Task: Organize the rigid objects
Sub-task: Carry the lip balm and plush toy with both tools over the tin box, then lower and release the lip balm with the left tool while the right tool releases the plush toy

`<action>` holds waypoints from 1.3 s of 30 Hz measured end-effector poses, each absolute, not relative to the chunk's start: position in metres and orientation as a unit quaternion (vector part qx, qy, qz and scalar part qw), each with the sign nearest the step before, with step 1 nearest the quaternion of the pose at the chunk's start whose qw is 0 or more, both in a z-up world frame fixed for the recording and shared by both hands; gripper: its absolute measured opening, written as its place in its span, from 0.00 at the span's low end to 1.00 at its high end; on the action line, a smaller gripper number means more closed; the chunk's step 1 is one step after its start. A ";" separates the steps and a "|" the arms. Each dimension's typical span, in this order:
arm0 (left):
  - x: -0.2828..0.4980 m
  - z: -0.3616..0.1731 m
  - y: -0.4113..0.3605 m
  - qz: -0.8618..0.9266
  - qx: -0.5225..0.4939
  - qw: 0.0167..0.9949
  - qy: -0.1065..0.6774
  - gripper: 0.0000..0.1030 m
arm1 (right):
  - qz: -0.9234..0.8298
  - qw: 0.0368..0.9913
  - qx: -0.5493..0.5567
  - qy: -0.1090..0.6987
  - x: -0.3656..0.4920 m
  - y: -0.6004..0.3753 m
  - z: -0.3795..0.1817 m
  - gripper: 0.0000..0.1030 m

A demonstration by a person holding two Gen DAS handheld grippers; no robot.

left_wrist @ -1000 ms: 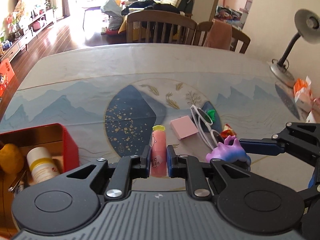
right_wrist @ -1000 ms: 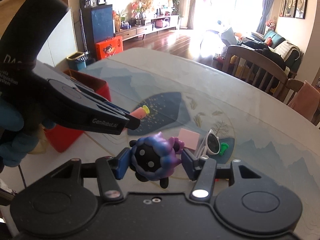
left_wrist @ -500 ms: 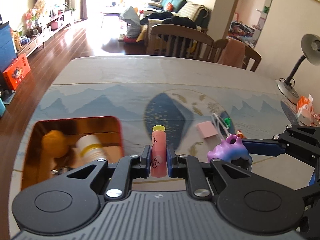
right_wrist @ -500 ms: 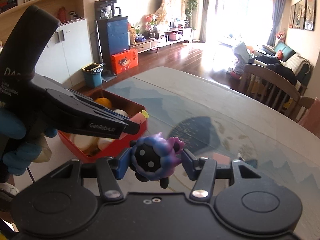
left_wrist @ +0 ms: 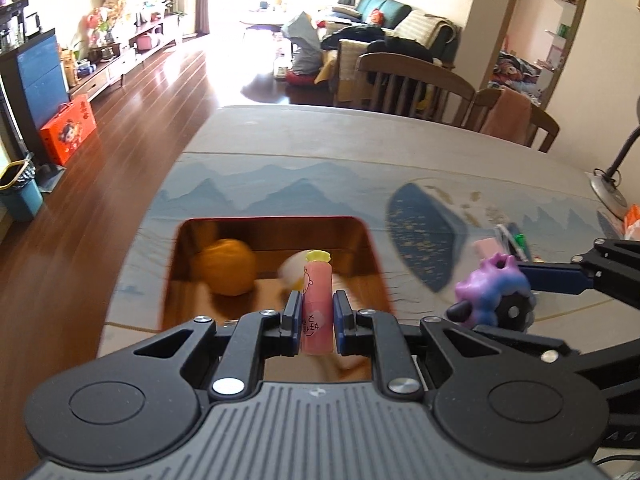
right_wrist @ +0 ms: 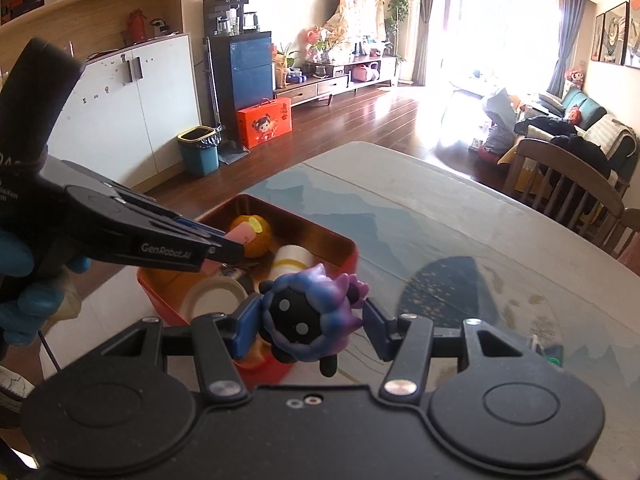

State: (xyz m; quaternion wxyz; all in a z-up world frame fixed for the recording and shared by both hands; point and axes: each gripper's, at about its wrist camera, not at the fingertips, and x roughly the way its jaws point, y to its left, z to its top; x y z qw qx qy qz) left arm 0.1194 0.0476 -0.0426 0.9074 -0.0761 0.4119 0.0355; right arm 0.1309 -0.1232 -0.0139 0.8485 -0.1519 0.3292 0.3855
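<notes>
Pink tube (left_wrist: 317, 304) w/ yellow cap – pinched upright in the left gripper (left_wrist: 316, 322), fingers closed on its sides, held above the red tin box (left_wrist: 370, 240). Inside the box: an orange (left_wrist: 226, 266), a white bottle (right_wrist: 290, 260), a tape roll (right_wrist: 214, 300). Right gripper (right_wrist: 306, 324) – fingers clamped on the purple-blue spiky figurine (right_wrist: 312, 314), just right of the box, over the desk (right_wrist: 440, 216).

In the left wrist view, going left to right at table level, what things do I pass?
Orange fruit in the red box → pink tube in the left gripper → purple toy in the right gripper → lamp base.
</notes>
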 end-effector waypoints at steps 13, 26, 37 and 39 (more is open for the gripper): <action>0.131 -0.077 0.109 0.046 -0.065 0.890 0.449 0.15 | 0.387 0.836 -0.183 0.343 0.142 -0.053 -0.039 0.53; 0.147 -0.101 0.117 0.014 -0.043 0.880 0.473 0.15 | 0.388 0.821 -0.213 0.361 0.166 -0.015 -0.066 0.53; 0.158 -0.110 0.126 0.003 -0.053 0.875 0.481 0.15 | 0.399 0.810 -0.226 0.365 0.171 -0.009 -0.071 0.53; 0.159 -0.111 0.126 -0.002 -0.056 0.873 0.484 0.15 | 0.398 0.808 -0.231 0.369 0.172 -0.009 -0.074 0.53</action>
